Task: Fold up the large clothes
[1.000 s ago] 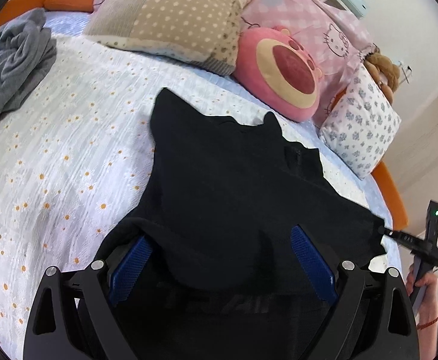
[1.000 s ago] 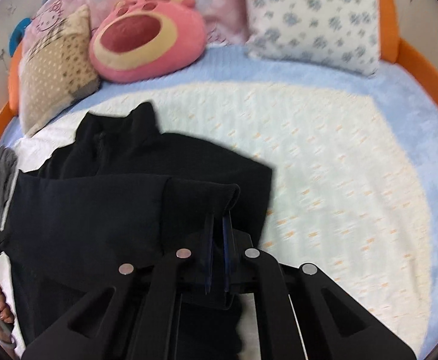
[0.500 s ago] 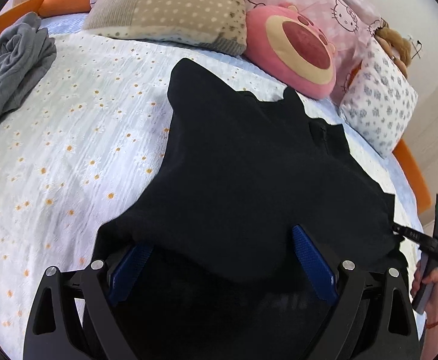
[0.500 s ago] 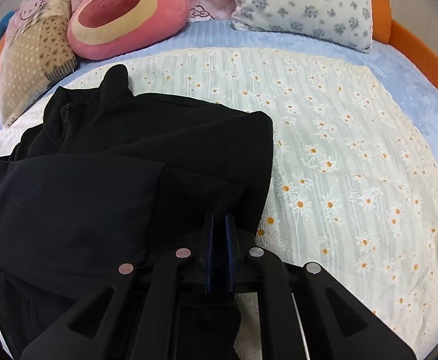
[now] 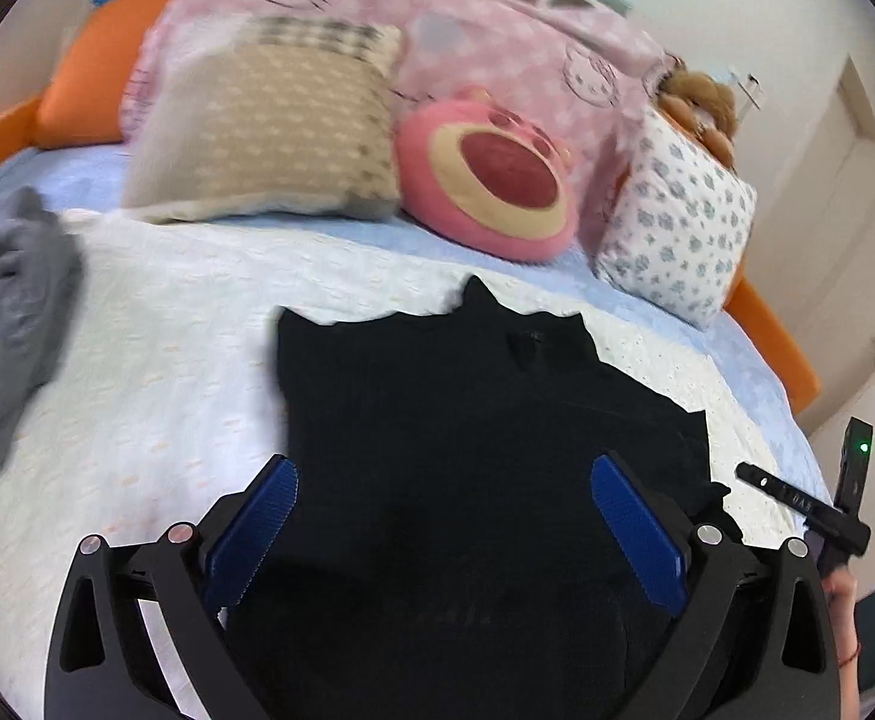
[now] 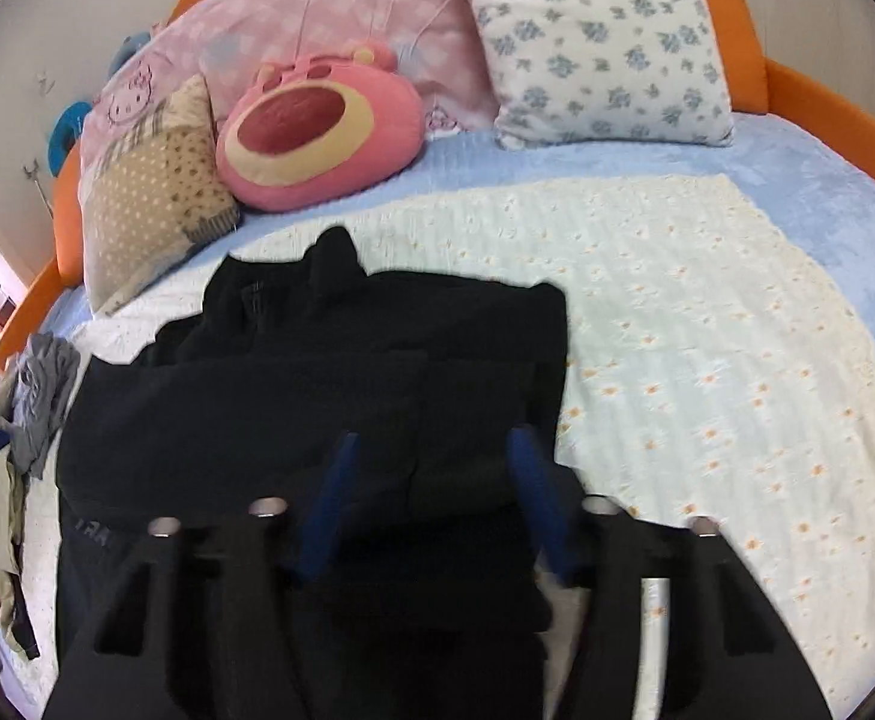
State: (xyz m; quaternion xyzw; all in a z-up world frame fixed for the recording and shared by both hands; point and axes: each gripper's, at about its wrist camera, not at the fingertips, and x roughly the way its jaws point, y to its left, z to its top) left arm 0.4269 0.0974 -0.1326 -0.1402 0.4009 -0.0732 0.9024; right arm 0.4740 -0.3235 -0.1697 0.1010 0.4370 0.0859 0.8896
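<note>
Black top (image 6: pixel 329 396) lies ctr-lower frame on bed (image 6: pixel 707 324), part folded. Looks soft, thick, limp; prob bunches, no slip. Best grab at hem corners/edge. L gripper (image 5: pixel 443 516) spread wide, opening, over cloth, no pinch. R gripper (image 6: pixel 431 492) opening, cloth betw jaws, not pinched.

Garment (image 5: pixel 467 420): black cloth, matt, fine knit-like texture, soft folds. Bedspread (image 6: pixel 707 312): pale cloth, crinkled weave, small daisy print. Sheet (image 6: pixel 797 156): blue, plush nap. Bear cushion (image 6: pixel 317 132): pink plush, fuzzy. Floral pillow (image 6: pixel 599 42): smooth printed cloth. Dotted pillow (image 5: pixel 269 120): beige woven cloth. Grey cloth (image 5: pixel 5 312): soft, crumpled, matt. Left gripper (image 5: pixel 443 528): matt black plastic frame, bright metal pins; pads (image 5: pixel 635 534) blue, ribbed, rubbery. Bed frame (image 6: pixel 809 90): orange, smooth upholstery.
</note>
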